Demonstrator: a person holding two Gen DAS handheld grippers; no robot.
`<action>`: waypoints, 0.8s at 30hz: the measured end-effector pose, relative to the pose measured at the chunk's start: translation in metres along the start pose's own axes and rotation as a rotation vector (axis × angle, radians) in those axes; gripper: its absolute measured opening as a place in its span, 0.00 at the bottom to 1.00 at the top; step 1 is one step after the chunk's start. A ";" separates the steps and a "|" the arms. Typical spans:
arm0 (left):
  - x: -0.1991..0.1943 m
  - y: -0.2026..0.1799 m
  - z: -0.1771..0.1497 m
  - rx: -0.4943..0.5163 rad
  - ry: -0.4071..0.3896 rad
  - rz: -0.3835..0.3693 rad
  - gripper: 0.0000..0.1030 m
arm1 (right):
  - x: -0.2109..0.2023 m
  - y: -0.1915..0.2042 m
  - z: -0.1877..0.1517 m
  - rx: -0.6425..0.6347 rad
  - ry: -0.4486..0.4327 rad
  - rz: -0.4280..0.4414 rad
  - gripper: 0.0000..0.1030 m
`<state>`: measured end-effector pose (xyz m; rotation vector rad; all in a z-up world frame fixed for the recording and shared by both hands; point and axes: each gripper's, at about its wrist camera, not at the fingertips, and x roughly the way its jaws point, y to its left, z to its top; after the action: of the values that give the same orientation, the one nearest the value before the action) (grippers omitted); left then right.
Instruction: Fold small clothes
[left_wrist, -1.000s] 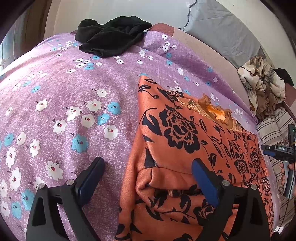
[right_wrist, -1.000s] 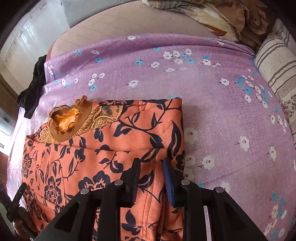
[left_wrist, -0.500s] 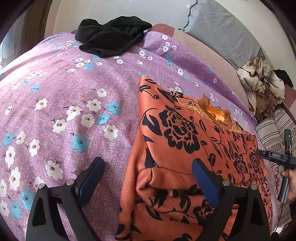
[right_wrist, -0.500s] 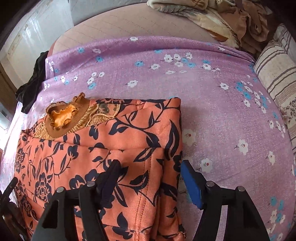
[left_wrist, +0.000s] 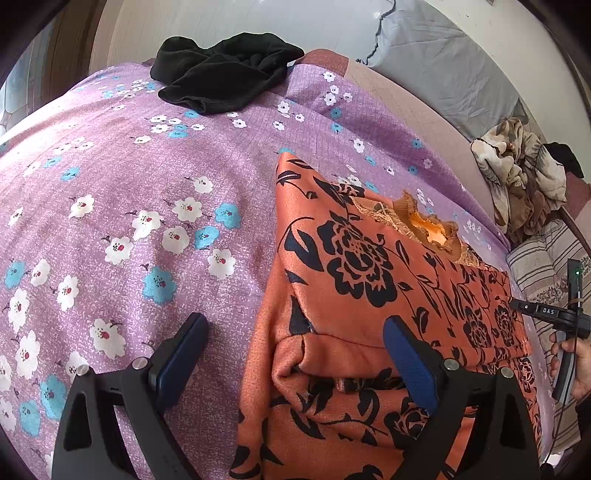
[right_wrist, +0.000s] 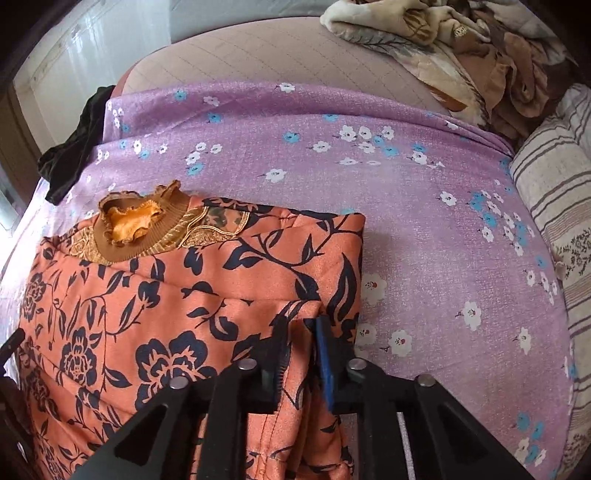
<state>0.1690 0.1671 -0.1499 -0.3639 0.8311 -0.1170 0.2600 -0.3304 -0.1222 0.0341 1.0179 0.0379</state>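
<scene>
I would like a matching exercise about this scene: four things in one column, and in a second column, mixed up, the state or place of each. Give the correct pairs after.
Things:
1. left gripper
2. right gripper
3. black garment
4. orange floral garment

States or places:
A. crumpled at the far edge of the purple bedsheet
B. jaws wide apart, one on each side of the garment's edge
C. laid out flat, its ruffled collar on the far side
D. jaws just closed, pinching a fold of cloth

Pairs: 1-B, 2-D, 3-A, 4-C

Orange garment (left_wrist: 369, 295) lower part cut off at frame bottom, black cloth (right_wrist: 70, 162) partly behind sheet edge
</scene>
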 end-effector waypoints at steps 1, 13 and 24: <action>0.000 0.000 0.000 0.000 0.000 0.000 0.92 | 0.003 -0.002 -0.001 0.021 0.009 0.022 0.33; -0.008 0.000 0.004 -0.031 -0.004 0.014 0.92 | -0.033 0.005 0.022 0.009 -0.125 0.038 0.05; -0.034 -0.012 0.016 -0.043 -0.051 0.054 0.92 | 0.013 -0.020 -0.005 0.111 -0.043 0.035 0.26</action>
<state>0.1587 0.1681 -0.1120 -0.3825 0.7933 -0.0394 0.2629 -0.3493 -0.1370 0.1531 0.9758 0.0124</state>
